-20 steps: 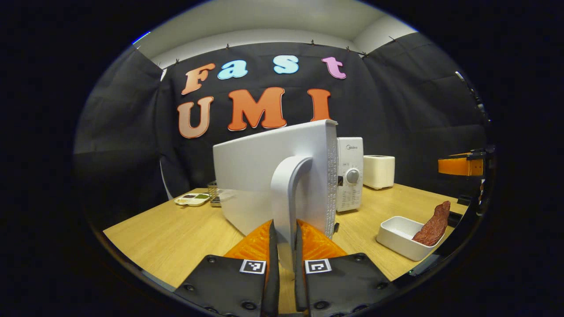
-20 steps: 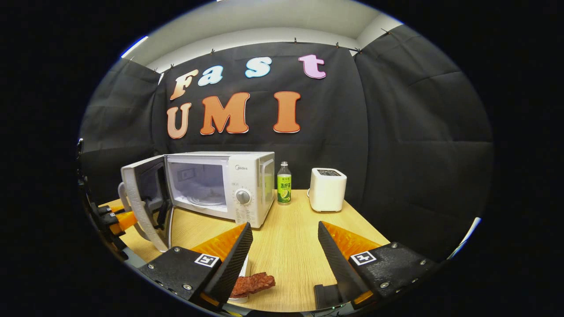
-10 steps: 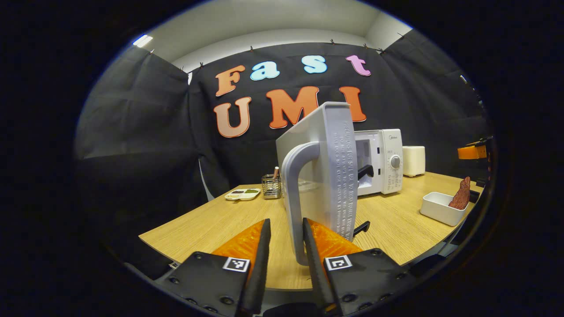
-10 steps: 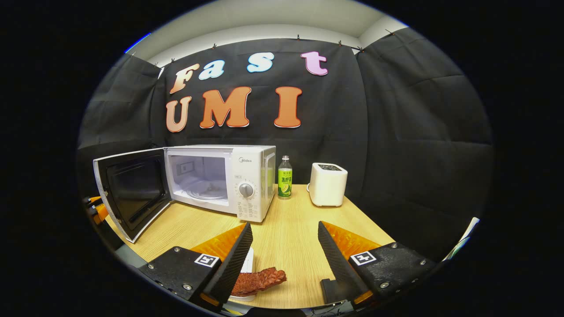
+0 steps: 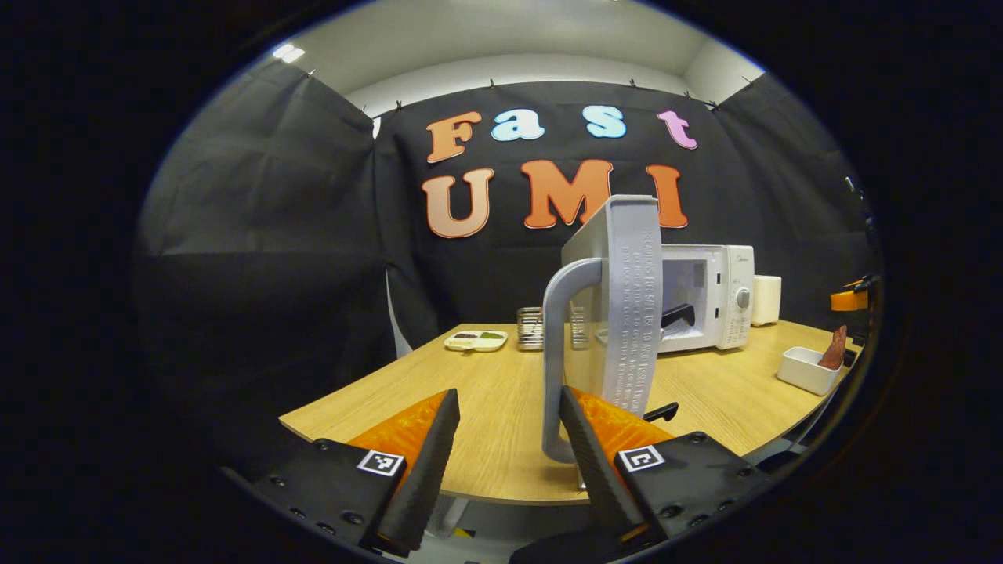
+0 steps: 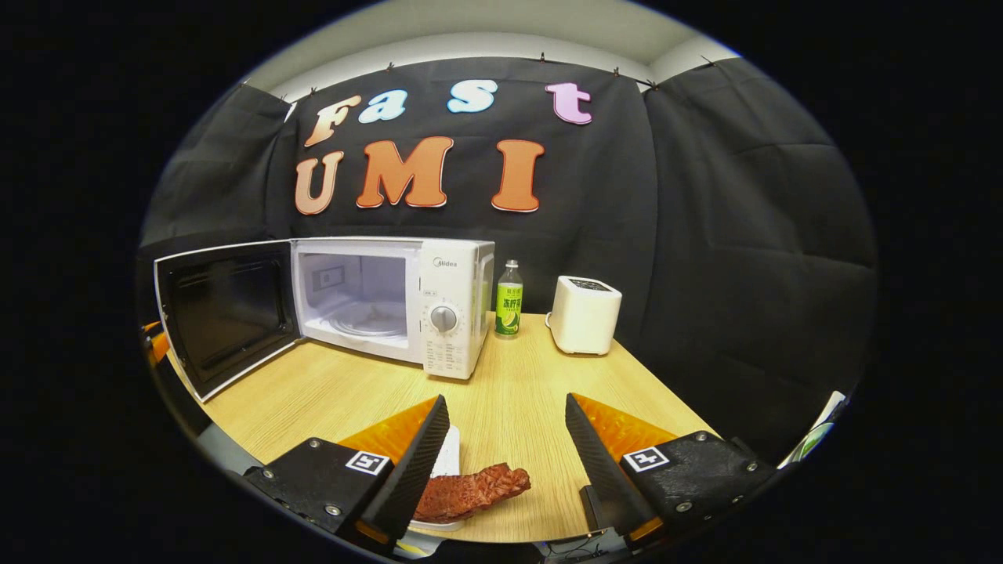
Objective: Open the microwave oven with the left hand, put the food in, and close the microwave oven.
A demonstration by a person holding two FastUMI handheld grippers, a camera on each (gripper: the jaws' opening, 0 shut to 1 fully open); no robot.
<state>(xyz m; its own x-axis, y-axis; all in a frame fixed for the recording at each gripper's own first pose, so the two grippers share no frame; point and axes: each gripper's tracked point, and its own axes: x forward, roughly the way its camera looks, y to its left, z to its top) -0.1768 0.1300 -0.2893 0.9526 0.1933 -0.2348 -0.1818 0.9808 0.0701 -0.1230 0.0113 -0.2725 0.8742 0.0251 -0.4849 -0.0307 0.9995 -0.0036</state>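
Your left gripper (image 5: 501,439) sits low at the near edge of the table (image 5: 486,399), pointing level toward the back wall. Its fingers are spread apart, and the door handle (image 5: 558,352) stands between them, close against the right-hand finger; you cannot tell from this view whether that finger touches it, and the other finger is clear of it. The microwave door (image 5: 623,305) is swung wide, seen edge-on right in front of you, with the microwave (image 5: 709,294) behind it to the right.

Your right gripper (image 6: 501,439) hovers over the near right part of the table (image 6: 517,392), tilted slightly down, with its fingers wide apart and gripping nothing. Just below and between them lies the food (image 6: 470,493), a reddish-brown strip resting on the rim of a white dish (image 6: 448,464) at the table's front edge. In the left gripper view the same food (image 5: 832,350) leans in the dish (image 5: 805,370) at the far right.

From the right gripper view the microwave (image 6: 392,301) cavity stands open, with the door (image 6: 223,313) swung out to the left. A green-labelled bottle (image 6: 509,301) and a white toaster (image 6: 585,313) stand to the right of the microwave. A small condiment tray (image 5: 475,339) and a wire basket (image 5: 531,329) sit on the far side of the table.
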